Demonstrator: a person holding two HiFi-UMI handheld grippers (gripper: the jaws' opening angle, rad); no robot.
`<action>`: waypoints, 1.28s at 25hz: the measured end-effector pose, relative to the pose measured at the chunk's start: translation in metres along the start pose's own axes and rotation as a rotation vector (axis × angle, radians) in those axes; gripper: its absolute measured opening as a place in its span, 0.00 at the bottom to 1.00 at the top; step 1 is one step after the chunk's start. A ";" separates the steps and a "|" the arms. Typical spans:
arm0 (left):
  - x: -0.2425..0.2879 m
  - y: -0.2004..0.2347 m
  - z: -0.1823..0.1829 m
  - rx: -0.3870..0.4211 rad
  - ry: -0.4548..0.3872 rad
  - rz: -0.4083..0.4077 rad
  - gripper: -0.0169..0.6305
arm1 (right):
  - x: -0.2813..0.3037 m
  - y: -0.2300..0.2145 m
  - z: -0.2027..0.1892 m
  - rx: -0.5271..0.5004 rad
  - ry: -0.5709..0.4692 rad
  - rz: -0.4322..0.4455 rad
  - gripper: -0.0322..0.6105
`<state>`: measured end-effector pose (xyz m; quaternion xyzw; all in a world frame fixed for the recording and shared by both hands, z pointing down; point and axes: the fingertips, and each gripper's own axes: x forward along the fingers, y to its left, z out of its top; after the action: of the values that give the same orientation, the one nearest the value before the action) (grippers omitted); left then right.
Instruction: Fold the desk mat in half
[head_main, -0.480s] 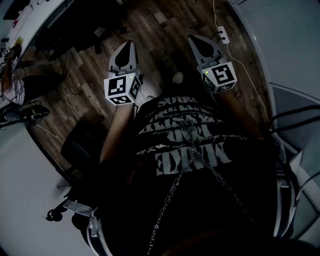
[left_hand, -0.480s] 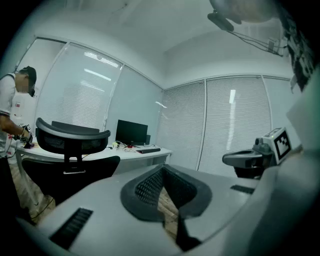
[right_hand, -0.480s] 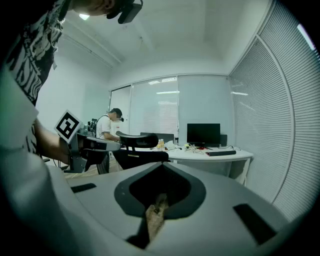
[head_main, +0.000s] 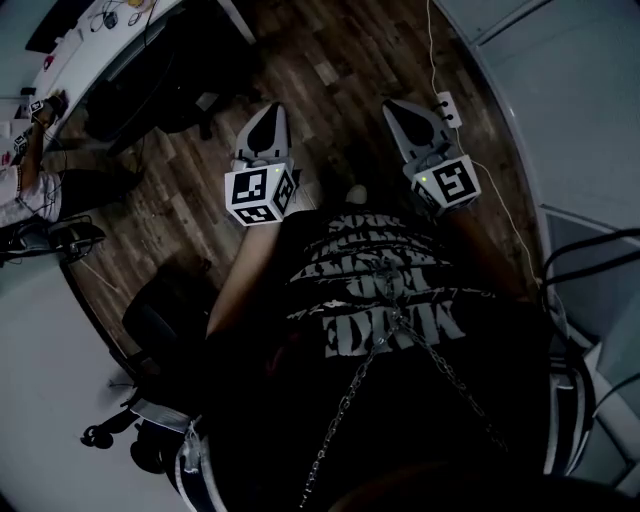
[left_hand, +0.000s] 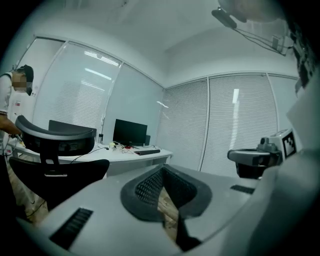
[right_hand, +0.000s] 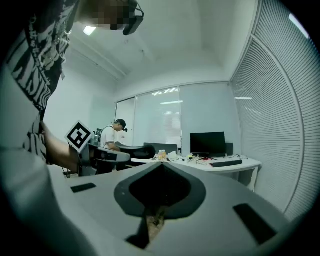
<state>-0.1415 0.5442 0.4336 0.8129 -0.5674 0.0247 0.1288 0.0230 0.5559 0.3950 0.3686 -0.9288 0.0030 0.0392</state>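
Observation:
No desk mat shows in any view. In the head view both grippers are held out in front of my torso, above a dark wooden floor (head_main: 330, 70). My left gripper (head_main: 269, 110) is shut, with nothing between its jaws, and its marker cube (head_main: 260, 195) faces the camera. My right gripper (head_main: 393, 104) is also shut and empty. In the left gripper view the closed jaws of the left gripper (left_hand: 163, 168) point at a far office desk (left_hand: 125, 152), with the right gripper (left_hand: 255, 157) off to the side. In the right gripper view the right gripper (right_hand: 160, 164) has its jaws meeting.
A white desk (right_hand: 235, 164) carries a monitor (right_hand: 207, 142), a keyboard and small clutter. A black office chair (left_hand: 55, 150) stands near it, and another chair (head_main: 160, 310) is by my left leg. A person (right_hand: 116, 132) works at the desk. A power strip (head_main: 446, 105) and cable lie on the floor by the blinds.
The whole scene has slid down a little in the head view, with more of the desk showing at the top left. Both grippers stay shut and side by side.

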 end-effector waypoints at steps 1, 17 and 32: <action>0.006 -0.006 0.002 0.003 -0.003 0.000 0.03 | -0.002 -0.004 0.000 -0.002 -0.003 0.016 0.05; 0.037 -0.003 -0.004 0.029 -0.016 -0.060 0.03 | 0.019 -0.034 -0.036 -0.056 0.111 -0.103 0.05; 0.240 0.087 0.058 0.017 0.009 -0.219 0.03 | 0.185 -0.156 -0.033 -0.002 0.187 -0.190 0.05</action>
<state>-0.1436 0.2823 0.4387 0.8710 -0.4744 0.0190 0.1265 -0.0018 0.3172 0.4378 0.4529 -0.8821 0.0326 0.1259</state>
